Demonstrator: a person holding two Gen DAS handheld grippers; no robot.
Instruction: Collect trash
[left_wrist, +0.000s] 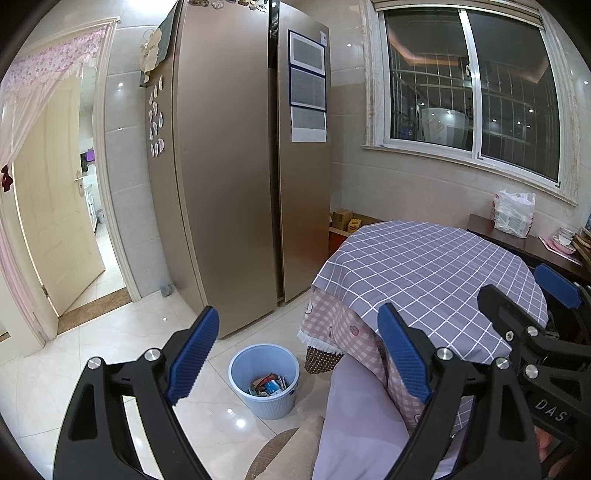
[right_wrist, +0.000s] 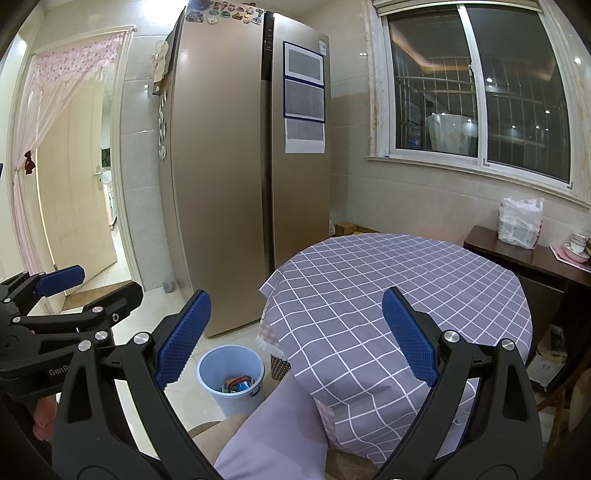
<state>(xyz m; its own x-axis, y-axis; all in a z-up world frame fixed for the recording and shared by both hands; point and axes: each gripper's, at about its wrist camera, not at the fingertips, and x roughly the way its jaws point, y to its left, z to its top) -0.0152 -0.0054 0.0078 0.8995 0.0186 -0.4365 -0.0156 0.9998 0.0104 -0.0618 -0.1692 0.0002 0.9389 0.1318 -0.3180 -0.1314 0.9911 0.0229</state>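
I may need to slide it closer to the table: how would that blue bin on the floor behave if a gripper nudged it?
The bin looks like thin plastic holding only a few wrappers, so probably light. On the glossy tiled floor it would likely slide easily. A push near the rim might tip it; low is safer.

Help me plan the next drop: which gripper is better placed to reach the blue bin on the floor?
Probably left: the left gripper hangs open almost over the blue bin, while the right gripper sits over the table.
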